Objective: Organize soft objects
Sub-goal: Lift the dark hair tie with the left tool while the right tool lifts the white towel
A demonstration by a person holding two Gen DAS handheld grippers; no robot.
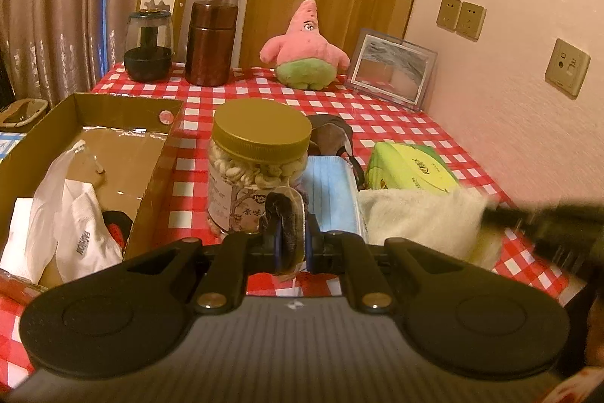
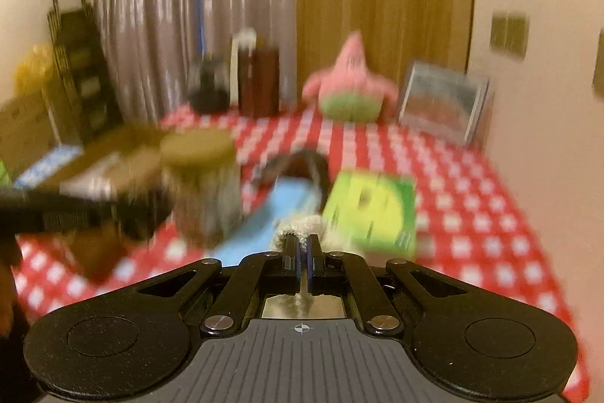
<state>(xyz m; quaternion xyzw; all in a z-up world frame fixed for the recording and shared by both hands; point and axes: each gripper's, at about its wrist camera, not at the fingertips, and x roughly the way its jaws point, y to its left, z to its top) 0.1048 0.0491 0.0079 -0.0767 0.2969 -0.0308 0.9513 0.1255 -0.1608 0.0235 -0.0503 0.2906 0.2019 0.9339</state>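
My left gripper [image 1: 290,244] is shut on a dark velvet scrunchie [image 1: 285,225], held just in front of a nut jar [image 1: 256,165]. My right gripper [image 2: 302,248] is shut on a cream fluffy cloth [image 2: 300,227]; in the left wrist view the cloth [image 1: 419,218] hangs at the right with the blurred right gripper behind it. A blue face mask [image 1: 332,191], a green tissue pack [image 1: 411,169] and a dark pouch [image 1: 332,135] lie on the checked table. A pink star plush [image 1: 305,51] stands at the back. The cardboard box [image 1: 158,153] at left holds white socks [image 1: 81,233] and a plastic bag.
A brown canister [image 1: 211,44], a glass jar with dark base [image 1: 149,44] and a picture frame [image 1: 392,67] stand along the table's far edge. The wall with sockets [image 1: 460,17] is close on the right. The right wrist view is blurred by motion.
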